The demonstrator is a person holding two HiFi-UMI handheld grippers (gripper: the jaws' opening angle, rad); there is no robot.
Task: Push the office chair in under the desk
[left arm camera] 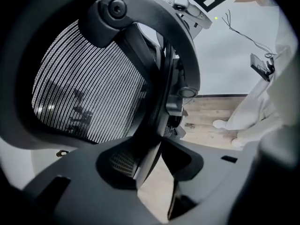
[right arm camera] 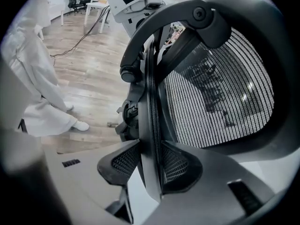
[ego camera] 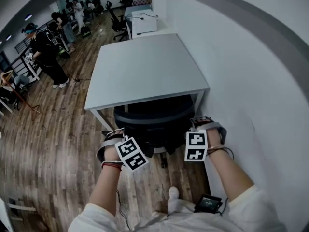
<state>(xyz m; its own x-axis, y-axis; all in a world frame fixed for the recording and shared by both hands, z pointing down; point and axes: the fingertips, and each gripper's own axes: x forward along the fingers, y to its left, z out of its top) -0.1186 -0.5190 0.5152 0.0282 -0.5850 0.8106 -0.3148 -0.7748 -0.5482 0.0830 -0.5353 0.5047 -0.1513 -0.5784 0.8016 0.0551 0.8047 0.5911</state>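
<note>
Deskside, one chair [ego camera: 154,117], two tongs [left arm camera: 157,156] [right arm camera: 151,161] seemingly clamped

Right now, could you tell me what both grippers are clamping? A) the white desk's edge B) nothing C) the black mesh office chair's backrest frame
C: the black mesh office chair's backrest frame sits between the closed jaws of the left gripper and the right gripper.

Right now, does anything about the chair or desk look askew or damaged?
Nothing stands out. The chair sits square to the desk, at its front edge. The left gripper and right gripper each clamp a side edge of the chair's mesh back, and no damage shows.
</note>
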